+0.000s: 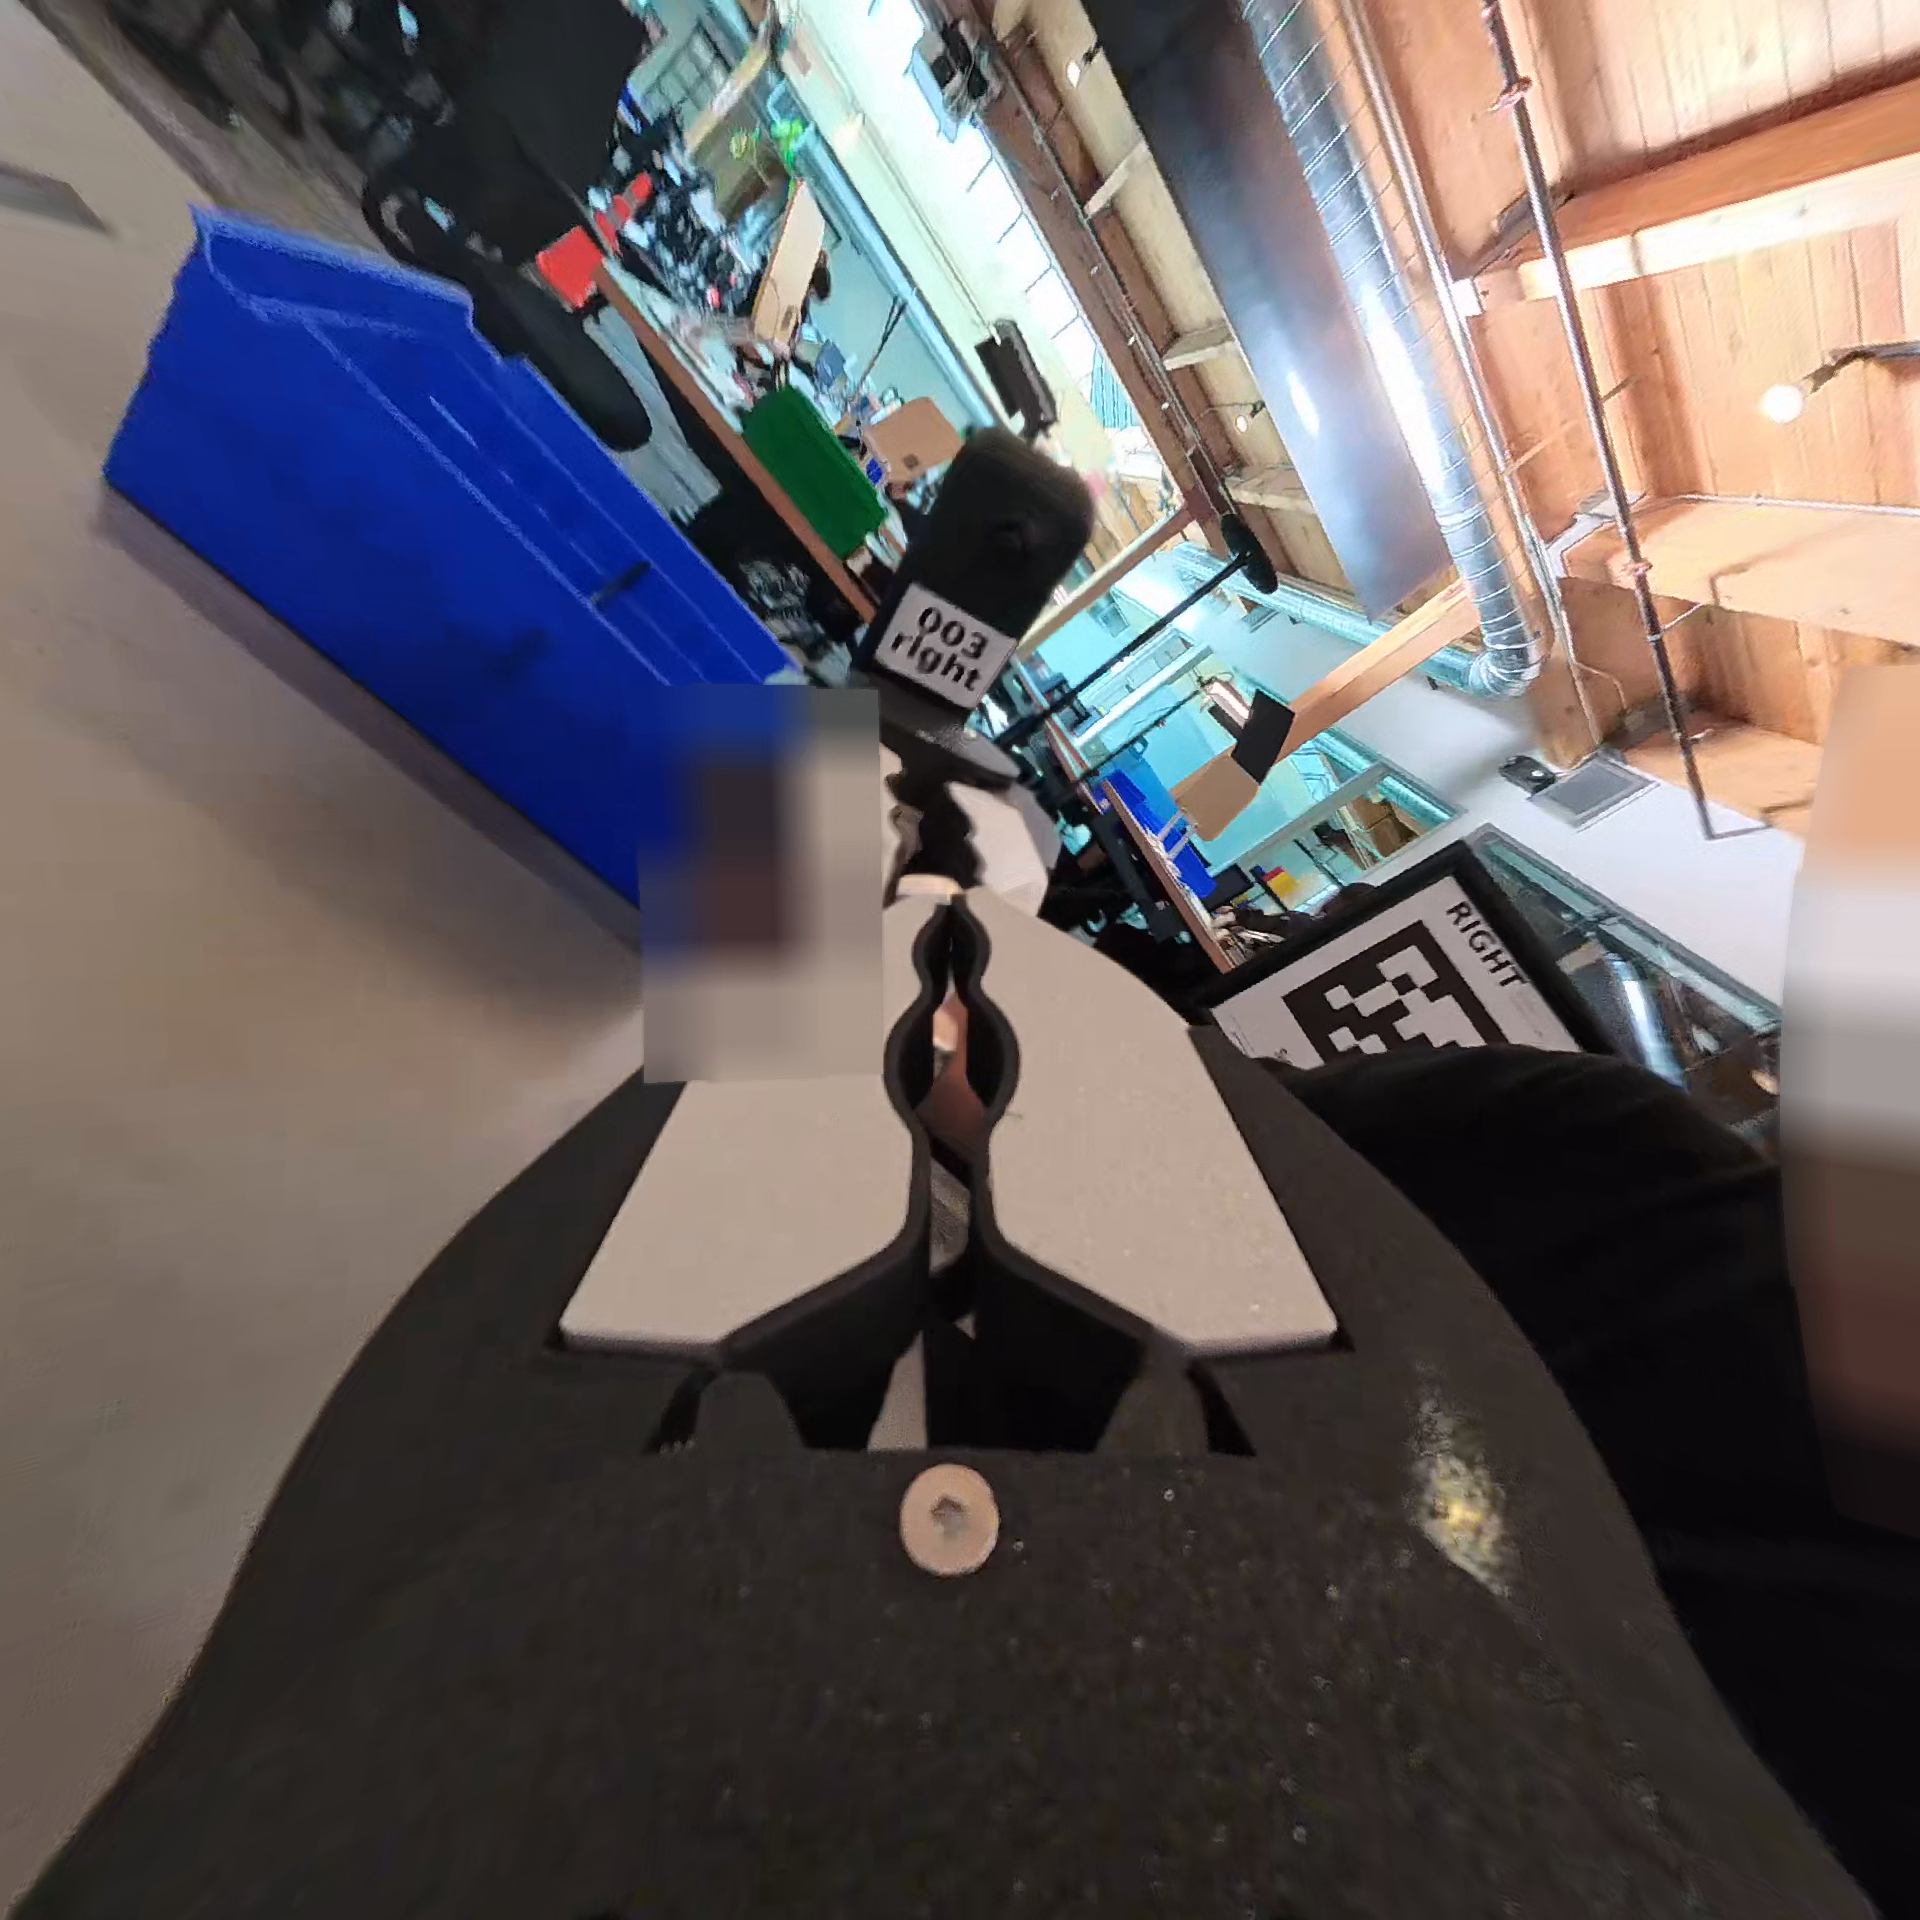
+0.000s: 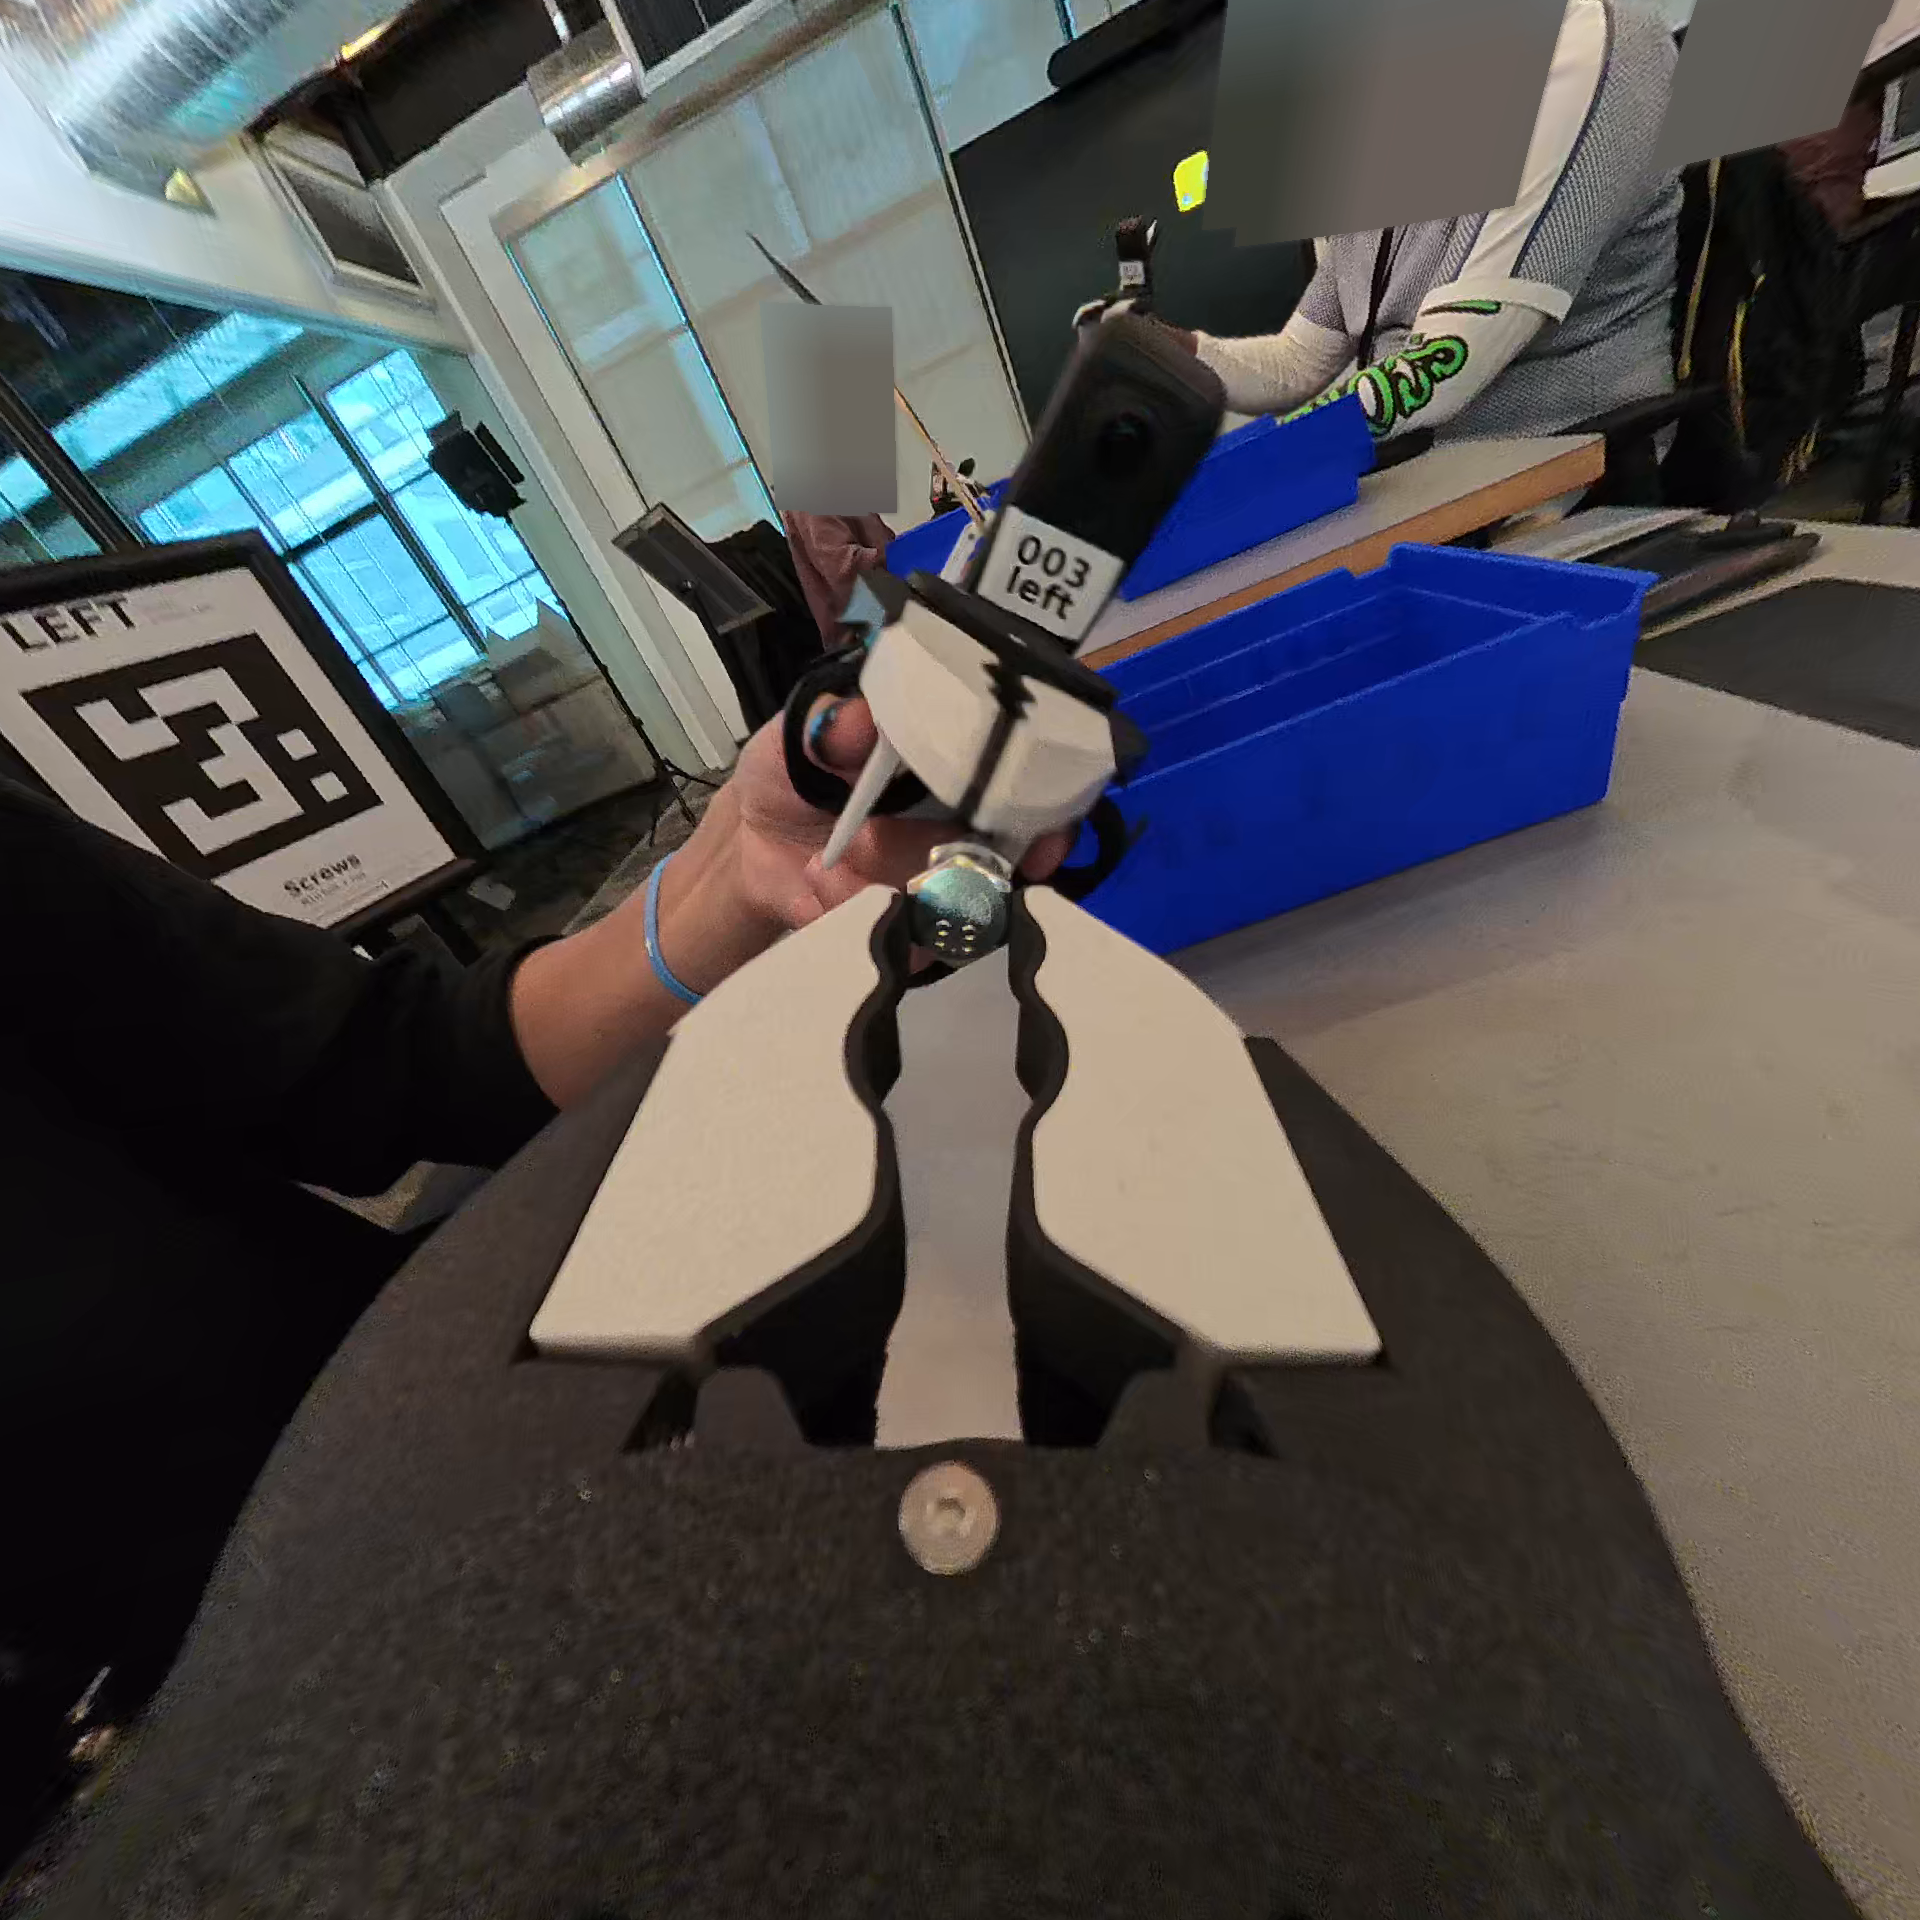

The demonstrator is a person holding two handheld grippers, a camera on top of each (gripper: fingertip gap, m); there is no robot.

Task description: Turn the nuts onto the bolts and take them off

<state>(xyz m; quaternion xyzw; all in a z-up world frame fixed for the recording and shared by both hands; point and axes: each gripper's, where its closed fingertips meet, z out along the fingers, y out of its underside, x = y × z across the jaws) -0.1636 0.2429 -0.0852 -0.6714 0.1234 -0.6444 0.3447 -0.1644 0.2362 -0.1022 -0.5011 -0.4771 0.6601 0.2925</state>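
The right gripper clamps the bolt head; the left gripper pinches its nut; misalignment risks cross-threading.

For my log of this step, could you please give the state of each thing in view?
right claw: shut on the bolt's head.
left claw: shut, tips against the nut.
bolt: held off the table, between both claws.
nut: on the bolt, close behind its head.
blue bin: upright on the table, open-topped.
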